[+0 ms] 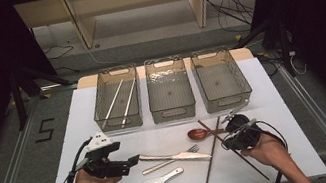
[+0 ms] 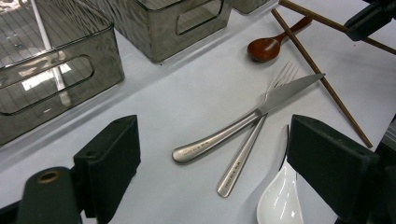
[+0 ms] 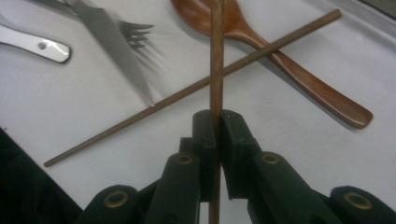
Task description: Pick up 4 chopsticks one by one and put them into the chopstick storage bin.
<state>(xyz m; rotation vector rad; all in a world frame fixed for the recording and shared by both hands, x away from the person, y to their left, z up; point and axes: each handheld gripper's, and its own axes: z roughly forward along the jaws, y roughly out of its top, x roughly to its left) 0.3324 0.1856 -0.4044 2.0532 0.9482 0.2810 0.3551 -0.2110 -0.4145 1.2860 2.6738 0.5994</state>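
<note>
The right tool (image 3: 216, 122) is gripping one brown wooden chopstick (image 3: 216, 56); the left tool (image 2: 212, 158) is hovering wide. Two white chopsticks (image 1: 117, 102) are lying in the far-left clear bin (image 1: 98, 108); remaining cutlery is waiting on the surface (image 1: 107, 132).

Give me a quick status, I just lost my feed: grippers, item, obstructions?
Right gripper shut on a brown chopstick. Left gripper open, holding nothing, above knife and fork. Second chopstick crosses under the held one, lying over the wooden spoon.

Both grippers, left gripper (image 1: 130, 162) and right gripper (image 1: 229, 139), are matte black with blocky rectangular jaw pads, brass-ringed pivot holes behind them and black trailing cables; a grey three-cornered plate (image 1: 98, 141) tops the left one.
</note>
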